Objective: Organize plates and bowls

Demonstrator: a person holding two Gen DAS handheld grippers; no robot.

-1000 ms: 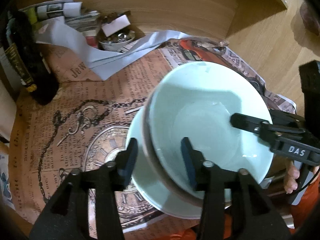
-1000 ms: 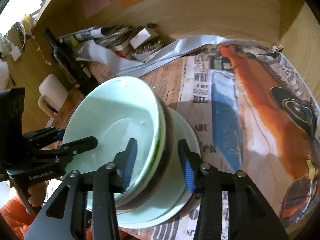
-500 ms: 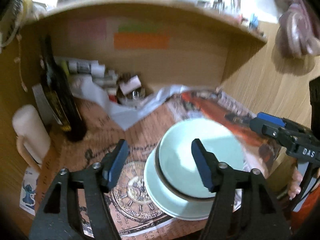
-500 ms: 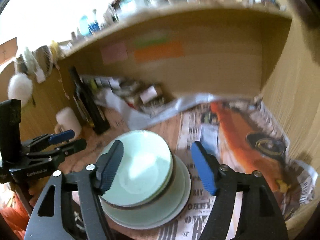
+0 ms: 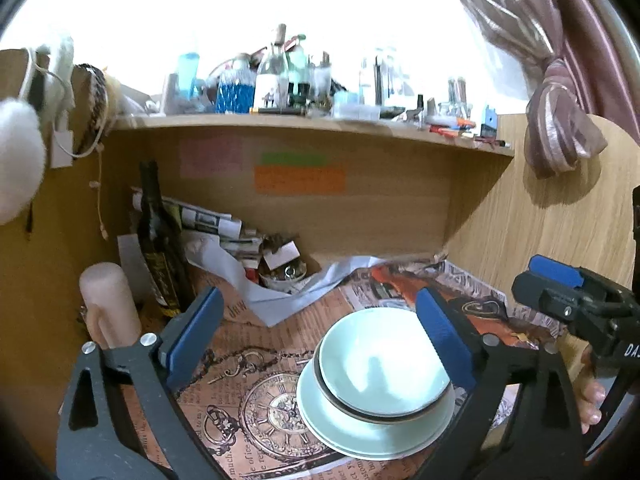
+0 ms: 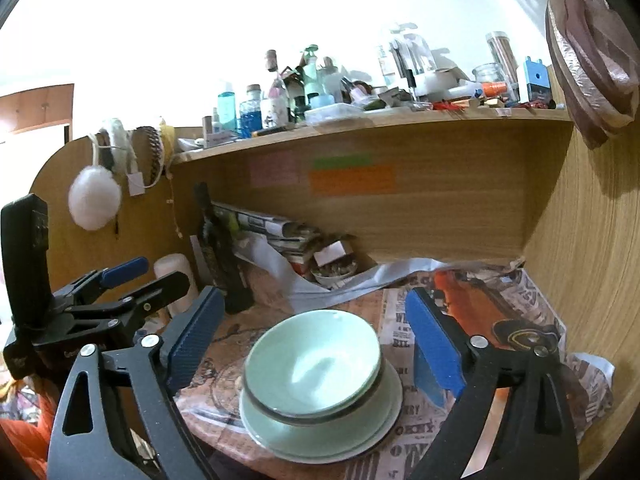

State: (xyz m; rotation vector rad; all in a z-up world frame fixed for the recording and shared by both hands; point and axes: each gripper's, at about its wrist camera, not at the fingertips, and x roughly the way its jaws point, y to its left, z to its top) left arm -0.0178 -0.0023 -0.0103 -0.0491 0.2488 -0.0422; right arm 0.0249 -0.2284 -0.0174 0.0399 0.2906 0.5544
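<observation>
Blue-padded claws (image 5: pixel 320 336) (image 6: pixel 316 340) just opened wide, holding nothing.

Both the left gripper (image 5: pixel 320 340) and right gripper (image 6: pixel 316 340) have let go of the bowl's (image 5: pixel 384 368) rim, their jaws having just been opening wide with nothing between them, and drawn back above the stacked plate (image 5: pixel 360 436).

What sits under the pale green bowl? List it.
The bowl rests on a pale green plate, itself on printed newspaper. The plate's middle is covered by the bowl; whether more dishes are between them cannot be told.
</observation>
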